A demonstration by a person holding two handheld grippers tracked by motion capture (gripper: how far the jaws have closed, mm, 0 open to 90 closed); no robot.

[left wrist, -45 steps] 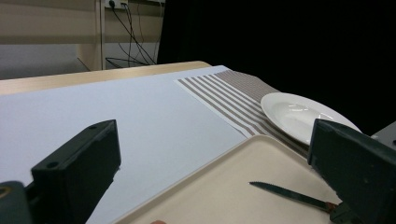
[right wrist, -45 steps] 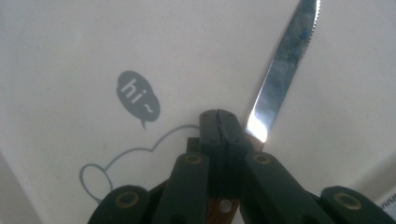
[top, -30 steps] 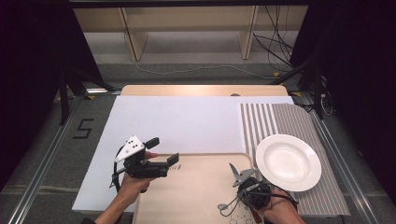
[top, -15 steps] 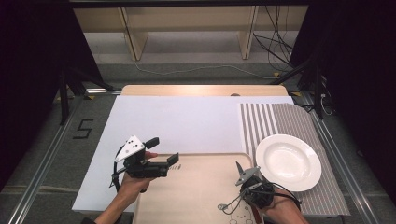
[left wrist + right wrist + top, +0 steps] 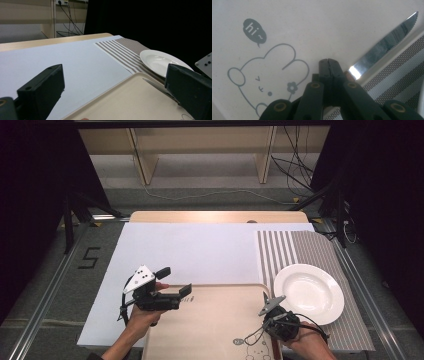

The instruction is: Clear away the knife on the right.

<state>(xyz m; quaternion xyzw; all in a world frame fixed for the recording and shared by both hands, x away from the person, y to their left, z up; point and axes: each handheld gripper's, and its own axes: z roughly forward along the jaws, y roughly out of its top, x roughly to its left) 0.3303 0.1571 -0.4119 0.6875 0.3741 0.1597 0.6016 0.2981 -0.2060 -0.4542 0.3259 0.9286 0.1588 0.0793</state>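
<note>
Nearest to me, the right gripper (image 5: 329, 61) has its jaws pressed together, and a serrated steel table knife (image 5: 384, 42) sticks out beside them; I cannot tell if they pinch its handle. The blade lies over the right edge of the beige plastic tray with a rabbit drawing (image 5: 220, 320). The left gripper (image 5: 174, 282) waits spread wide over the tray's left corner, holding nothing. Farther right, a white round plate (image 5: 309, 293) rests on the striped grey placemat (image 5: 300, 247), probably so the knife can go beside it, on the white worktop (image 5: 200, 250).

"hi~" on tray (image 5: 287, 30) ("5" on floor (image 5: 88, 258))
</note>
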